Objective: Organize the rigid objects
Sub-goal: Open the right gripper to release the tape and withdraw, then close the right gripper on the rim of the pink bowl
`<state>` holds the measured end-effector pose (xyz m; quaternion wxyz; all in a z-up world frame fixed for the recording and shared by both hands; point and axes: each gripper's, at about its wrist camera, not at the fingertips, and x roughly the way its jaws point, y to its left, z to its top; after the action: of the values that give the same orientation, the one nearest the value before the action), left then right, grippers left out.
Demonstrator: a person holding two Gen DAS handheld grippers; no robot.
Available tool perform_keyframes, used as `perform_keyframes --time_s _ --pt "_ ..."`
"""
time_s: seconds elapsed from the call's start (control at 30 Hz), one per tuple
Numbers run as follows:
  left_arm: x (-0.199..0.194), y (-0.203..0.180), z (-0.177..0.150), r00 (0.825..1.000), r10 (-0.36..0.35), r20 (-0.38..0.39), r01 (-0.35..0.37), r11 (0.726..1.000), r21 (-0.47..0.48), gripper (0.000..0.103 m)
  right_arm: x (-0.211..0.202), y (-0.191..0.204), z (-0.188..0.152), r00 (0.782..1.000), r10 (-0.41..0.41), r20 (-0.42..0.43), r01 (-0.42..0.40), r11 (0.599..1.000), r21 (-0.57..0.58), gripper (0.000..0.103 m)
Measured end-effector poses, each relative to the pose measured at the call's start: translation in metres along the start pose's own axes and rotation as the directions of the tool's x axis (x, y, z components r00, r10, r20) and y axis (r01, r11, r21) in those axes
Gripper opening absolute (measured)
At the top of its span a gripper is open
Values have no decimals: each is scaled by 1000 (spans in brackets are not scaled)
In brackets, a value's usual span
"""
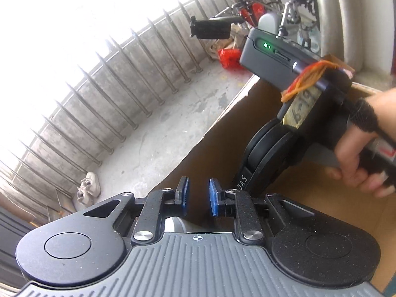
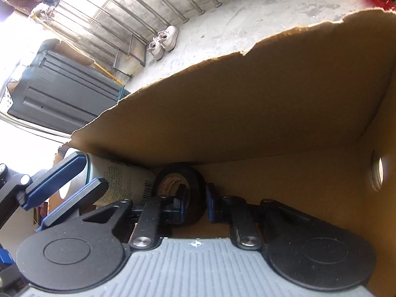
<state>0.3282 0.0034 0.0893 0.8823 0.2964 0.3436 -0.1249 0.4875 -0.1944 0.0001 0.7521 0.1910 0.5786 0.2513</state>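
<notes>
Brown cardboard box (image 2: pixel 259 104) on grey concrete floor (image 1: pixel 173 113), both tools at work inside it.

Right tool (image 2: pixel 194 204): reached into the box, blue pads closed on the wall of a black roll of tape (image 2: pixel 180 183) standing on edge at the box's bottom by the far wall. White cylindrical bottle with printed label (image 2: pixel 118 178): lying on its side just beside the roll, touching the far wall. Left tool (image 1: pixel 199 196): blue-padded jaws narrowly parted, nothing between them, poised at the bottle's end; its fingers (image 2: pixel 66 188) appeared beside the bottle in the right view. Person's hand (image 1: pixel 358 153): gripped the right tool's handle. Pale shoes (image 2: pixel 163 40): paired by the railing.
</notes>
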Motion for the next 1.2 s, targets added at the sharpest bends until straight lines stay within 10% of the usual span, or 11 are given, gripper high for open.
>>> perform_keyframes --time_s 0.37,0.57,0.73,0.9,1.0,1.2 --pt "-27 -19 -10 1000 -28 12 28 999 19 19 -14 -7 -14 999 20 32 -20 1000 -17 22" --pt "-106 -41 -44 964 -64 259 91 992 -91 33 -73 8 -30 996 48 76 -39 993 -115 23" --pt "-139 -73 -95 917 -247 311 331 909 -252 53 -171 29 -83 973 135 188 -75 952 -297 28" --pt "-106 -114 -125 905 -314 286 403 849 -343 58 -232 40 -159 943 155 294 -28 918 -395 29" --pt "-80 -119 -133 902 -339 266 427 786 -447 56 -209 58 -160 943 133 306 -1 918 -396 29" --pt "-51 -130 -135 925 -315 213 380 787 -486 50 -157 16 -203 979 -5 202 70 944 -321 29"
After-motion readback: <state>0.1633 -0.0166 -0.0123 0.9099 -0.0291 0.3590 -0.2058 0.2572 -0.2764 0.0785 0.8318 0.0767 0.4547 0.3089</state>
